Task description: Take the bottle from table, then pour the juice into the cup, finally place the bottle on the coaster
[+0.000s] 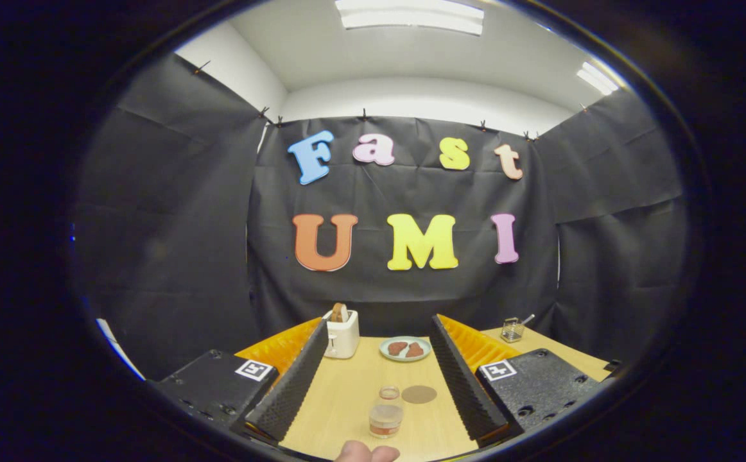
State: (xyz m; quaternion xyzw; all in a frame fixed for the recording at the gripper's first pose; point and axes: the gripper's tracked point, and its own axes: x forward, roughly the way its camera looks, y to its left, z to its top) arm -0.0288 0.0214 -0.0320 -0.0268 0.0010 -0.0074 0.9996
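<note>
The tool is seen spread wide, its two ridged fingers standing well apart with nothing clasped between them. On the wooden surface, between the fingers and close to their near ends, a small clear bottle with a little amber juice at its bottom is seen upright. Just beyond it a clear cup is placed, and a round brown coaster lies just beside the cup. Farther off, a white toaster with bread in it and a plate bearing two reddish pieces are seen; a small glass holder stands well apart, behind one finger. A fingertip of a person's hand is seen just before the bottle.

The grasp is judged not yet begun. Since the bottle and cup stand nearly in line and close together, the cup may be knocked if the tool is pushed too far forward. A squeeze taken too high or off-centre may tip the light bottle. At pouring, the cup's small mouth may be missed and juice spilled on the coaster beside it. The fingertip may also be pinched.
</note>
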